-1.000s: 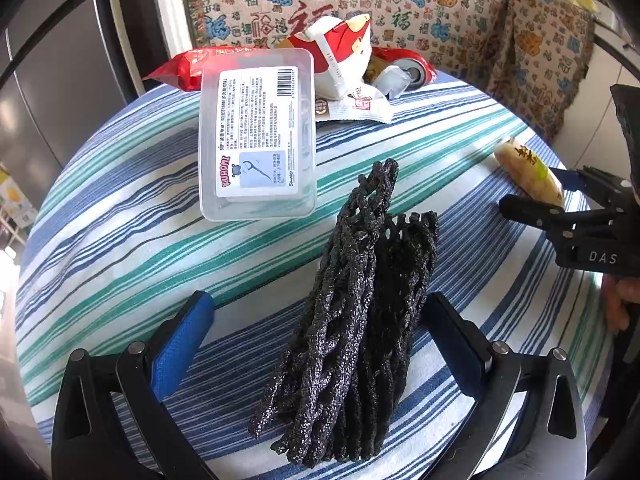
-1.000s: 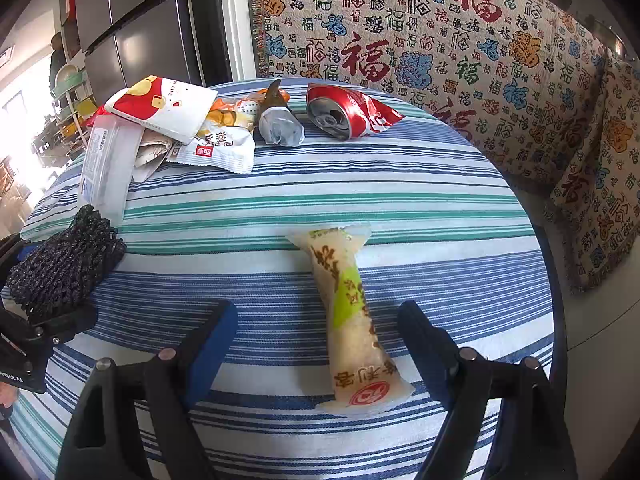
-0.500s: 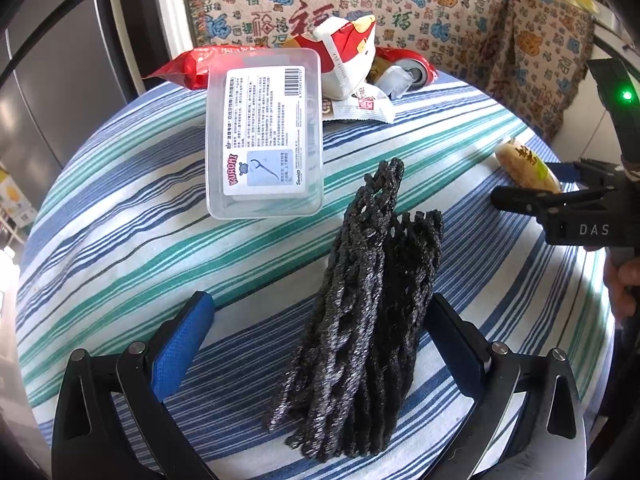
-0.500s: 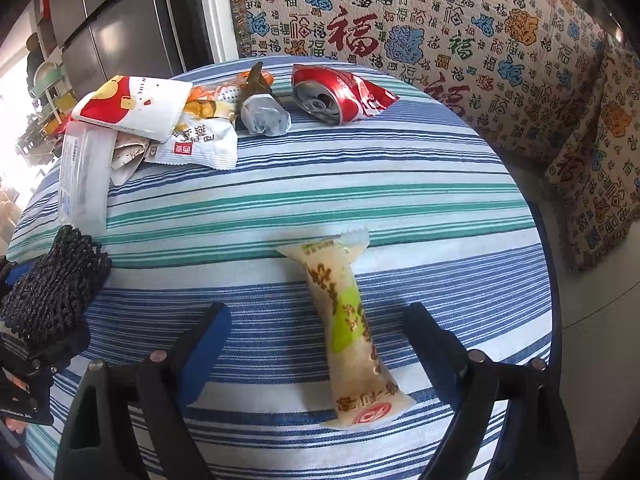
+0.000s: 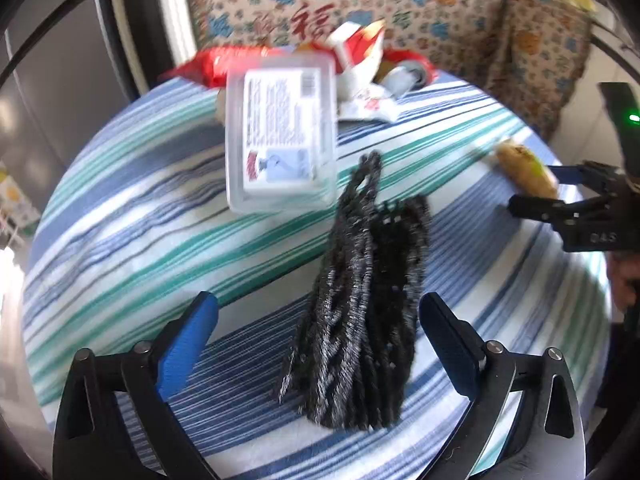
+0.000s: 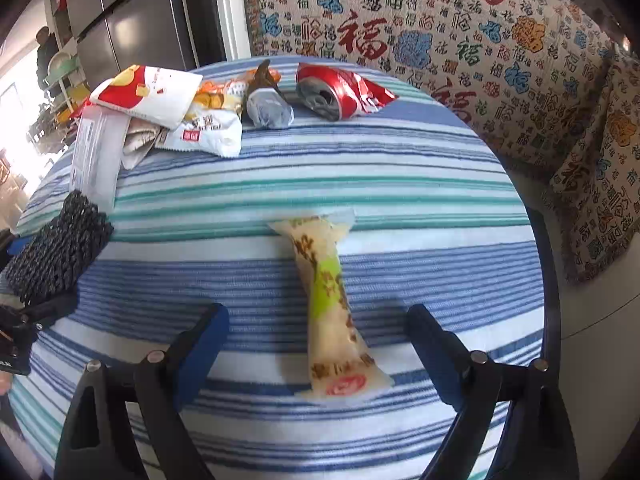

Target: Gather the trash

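A black foam net point(image 5: 360, 300) lies on the striped tablecloth point(image 5: 140, 220), between the spread fingers of my left gripper point(image 5: 318, 312). The blue pads stand clear of it on both sides, so that gripper is open. A long cream and green snack wrapper point(image 6: 332, 300) lies lengthwise between the fingers of my right gripper point(image 6: 318, 316), which is open too, with its pads off the wrapper. The right gripper point(image 5: 560, 204) also shows at the right of the left wrist view, next to the wrapper point(image 5: 524, 168). The net point(image 6: 56, 248) sits at the left edge of the right wrist view.
At the far side of the round table lie a clear plastic box point(image 5: 280, 140), red and white snack bags point(image 6: 148, 96), a white packet point(image 6: 208, 132), a grey wad point(image 6: 268, 110) and a crushed red can point(image 6: 336, 92). Behind is a sofa with a patterned throw point(image 6: 480, 40); at the left, a grey fridge point(image 6: 140, 12).
The right gripper's fingers have spread a little wider and it has tipped further down over the wrapper. The left wrist view has shifted slightly and is blurred now; the net stays between its fingers.
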`<state>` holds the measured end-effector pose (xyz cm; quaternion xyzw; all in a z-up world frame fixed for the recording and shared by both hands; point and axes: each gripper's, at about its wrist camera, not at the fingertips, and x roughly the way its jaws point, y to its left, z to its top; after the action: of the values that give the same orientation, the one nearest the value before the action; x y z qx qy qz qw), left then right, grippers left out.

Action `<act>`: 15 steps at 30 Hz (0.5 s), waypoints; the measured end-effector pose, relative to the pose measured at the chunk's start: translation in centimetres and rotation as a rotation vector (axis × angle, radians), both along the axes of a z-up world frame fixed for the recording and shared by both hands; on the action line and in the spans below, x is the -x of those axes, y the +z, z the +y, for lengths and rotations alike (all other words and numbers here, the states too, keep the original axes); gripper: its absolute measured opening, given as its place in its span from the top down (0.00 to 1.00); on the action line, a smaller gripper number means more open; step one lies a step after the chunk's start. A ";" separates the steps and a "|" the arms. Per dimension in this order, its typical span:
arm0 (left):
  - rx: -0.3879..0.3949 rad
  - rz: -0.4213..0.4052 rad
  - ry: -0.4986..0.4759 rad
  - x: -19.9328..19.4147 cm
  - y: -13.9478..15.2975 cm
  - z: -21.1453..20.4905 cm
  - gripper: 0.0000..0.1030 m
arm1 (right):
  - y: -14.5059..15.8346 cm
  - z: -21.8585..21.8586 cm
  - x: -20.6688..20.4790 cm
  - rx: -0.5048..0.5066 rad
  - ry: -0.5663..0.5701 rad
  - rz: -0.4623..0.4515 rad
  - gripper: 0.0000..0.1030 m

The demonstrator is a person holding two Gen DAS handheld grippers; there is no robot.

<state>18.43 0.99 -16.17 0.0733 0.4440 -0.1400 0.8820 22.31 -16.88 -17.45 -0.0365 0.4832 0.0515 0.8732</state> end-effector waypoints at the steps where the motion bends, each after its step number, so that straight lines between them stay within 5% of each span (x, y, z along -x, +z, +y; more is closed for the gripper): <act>1: 0.007 -0.009 -0.006 0.1 0.3 0.1 0.03 | 0.0 -0.2 0.0 0.003 0.003 0.015 0.11; 5: 0.107 -0.010 -0.012 0.4 1.5 0.8 0.08 | 0.5 -0.6 0.1 0.005 0.021 0.064 0.13; 7: 0.119 0.002 -0.022 0.3 1.5 0.7 0.16 | 0.9 -0.4 0.2 -0.002 0.035 0.060 0.28; 9: 0.093 0.019 -0.033 0.3 1.1 0.2 0.40 | 1.2 -0.4 0.1 -0.026 0.039 0.068 0.50; 10: 0.078 0.032 -0.045 0.3 0.8 -0.1 0.52 | 1.1 -0.4 0.0 -0.039 0.043 0.077 0.71; 11: 0.069 0.046 -0.060 0.3 0.5 -0.4 0.80 | 1.1 -0.5 -0.1 -0.030 0.039 0.075 0.79; 15: 0.056 0.009 -0.081 1.3 1.4 -0.7 0.90 | 1.8 -1.6 0.7 -0.068 0.003 0.050 0.81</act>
<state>17.18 0.24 -14.75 0.0661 0.4407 -0.1883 0.8752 21.58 -18.46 -15.70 -0.0061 0.5029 0.0702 0.8615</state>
